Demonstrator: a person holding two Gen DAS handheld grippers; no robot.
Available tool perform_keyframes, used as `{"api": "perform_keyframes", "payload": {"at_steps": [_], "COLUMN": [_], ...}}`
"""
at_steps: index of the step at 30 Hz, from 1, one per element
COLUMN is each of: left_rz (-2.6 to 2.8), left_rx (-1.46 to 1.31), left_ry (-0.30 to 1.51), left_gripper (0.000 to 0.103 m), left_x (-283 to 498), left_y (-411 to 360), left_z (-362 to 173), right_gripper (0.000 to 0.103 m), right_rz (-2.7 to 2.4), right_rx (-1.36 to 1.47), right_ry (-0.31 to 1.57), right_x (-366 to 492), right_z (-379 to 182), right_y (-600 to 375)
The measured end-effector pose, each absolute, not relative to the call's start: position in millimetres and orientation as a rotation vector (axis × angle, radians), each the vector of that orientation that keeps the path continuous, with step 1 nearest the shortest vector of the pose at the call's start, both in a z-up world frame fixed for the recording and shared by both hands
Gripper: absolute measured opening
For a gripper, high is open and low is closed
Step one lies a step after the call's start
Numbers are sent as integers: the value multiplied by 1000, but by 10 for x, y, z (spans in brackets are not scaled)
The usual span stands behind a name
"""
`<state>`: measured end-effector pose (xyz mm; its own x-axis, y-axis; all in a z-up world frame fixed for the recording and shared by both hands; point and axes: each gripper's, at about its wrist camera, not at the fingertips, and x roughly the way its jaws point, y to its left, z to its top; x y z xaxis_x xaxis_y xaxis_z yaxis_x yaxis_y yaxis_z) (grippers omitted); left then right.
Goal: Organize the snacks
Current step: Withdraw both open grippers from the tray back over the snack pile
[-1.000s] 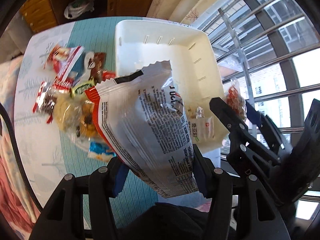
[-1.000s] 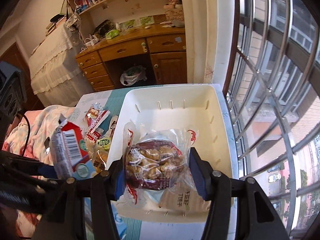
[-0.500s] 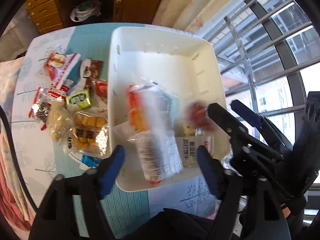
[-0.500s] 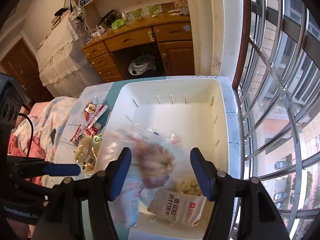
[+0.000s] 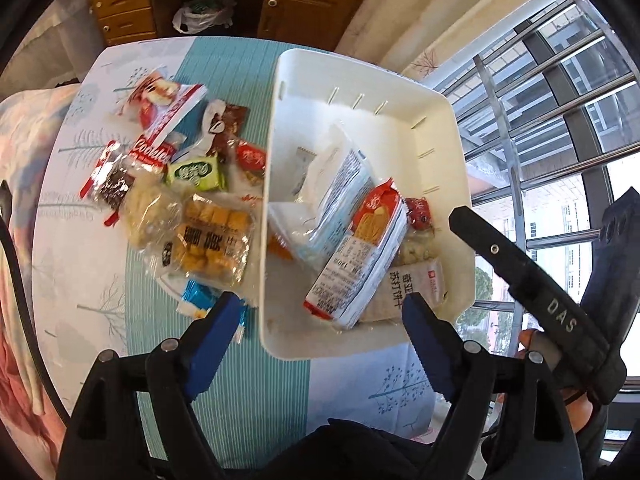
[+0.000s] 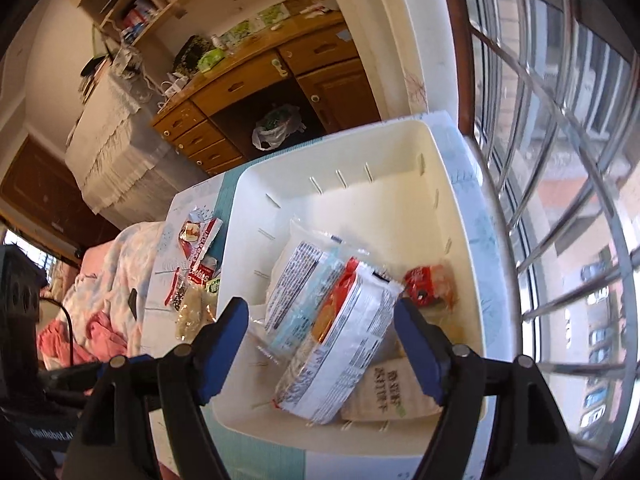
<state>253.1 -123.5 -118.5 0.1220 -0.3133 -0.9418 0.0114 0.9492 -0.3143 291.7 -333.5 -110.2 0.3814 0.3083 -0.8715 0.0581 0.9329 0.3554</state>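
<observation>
One white bin [image 5: 448, 120] stands at the surface's [image 5: 248, 380] right edge. Five snack packs show inside it: a pale blue-and-white pack [image 5: 340, 196], an orange cracker pack [image 5: 360, 256], a beige cracker pack [image 5: 416, 284], a clear bag of round pieces [image 5: 418, 246], and one small red-wrapped piece [image 5: 418, 212]. Left of the bin, loose on the surface, about nine packs lie in one overlapping heap [image 5: 176, 184]; the exact count is hard to tell. Two tools are in view, left tool [image 5: 316, 340] and right tool [image 6: 320, 344].
</observation>
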Motion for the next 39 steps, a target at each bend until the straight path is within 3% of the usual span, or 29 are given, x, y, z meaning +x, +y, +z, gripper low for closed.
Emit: {"api": "perform_keyframes", "payload": {"at_steps": [21,39], "left_rz": [-238,-291], "left_rx": [-336,-146], "left_ry": [1526,1536], "left_gripper": [82,82], "left_x": [1907,1824], "left_y": [-84,979], "left_z": [-1444,-1376], "right_gripper": [76,77], "right_rz": [68,-158], "right_rx": [392,524], "right_ry": [1294,1279], "right_x": [2393,1801], "right_z": [-1274,-1323], "right_y": [-2550,-1754]}}
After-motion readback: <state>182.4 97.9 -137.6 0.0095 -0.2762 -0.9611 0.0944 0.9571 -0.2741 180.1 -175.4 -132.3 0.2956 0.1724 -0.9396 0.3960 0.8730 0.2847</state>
